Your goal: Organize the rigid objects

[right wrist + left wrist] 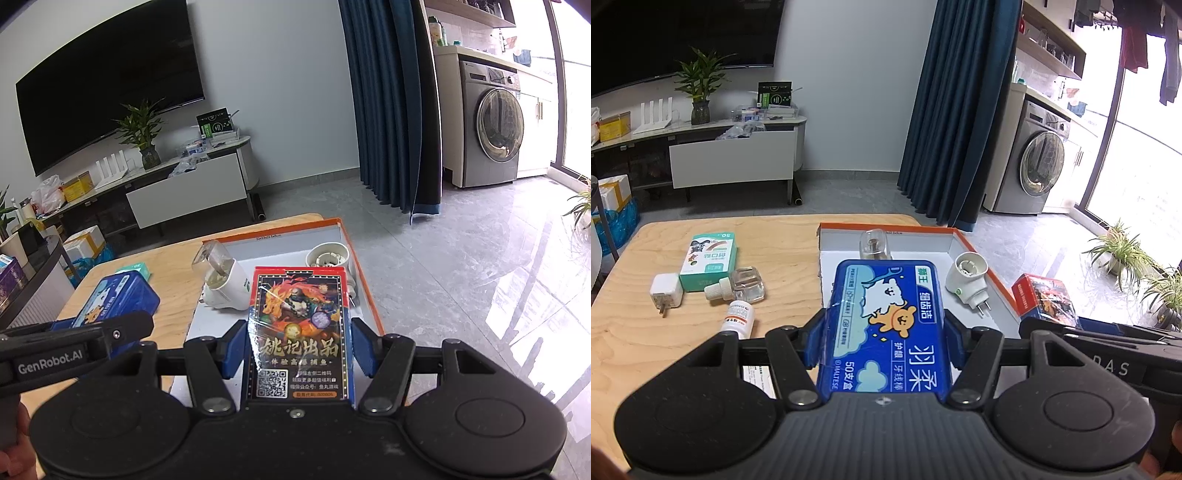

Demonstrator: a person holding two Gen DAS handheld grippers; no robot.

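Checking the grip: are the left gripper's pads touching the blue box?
Touching. The left wrist view shows both pads pressed against the sides of the blue box.

left gripper [884, 332]: black frame, blue fingers [814, 341] | right gripper [299, 345]: same, silver pivot screws

"GenRobot.AI" marks the left tool [110, 332]; "50支/盒" and "MALTESE" mark the blue box [886, 317].

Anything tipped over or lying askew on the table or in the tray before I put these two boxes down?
Yes. On the table, the clear refill bottle and small white bottle lie on their sides. In the orange-rimmed tray, the white plug-in unit lies tilted against the rim. Nothing looks spilled or broken.
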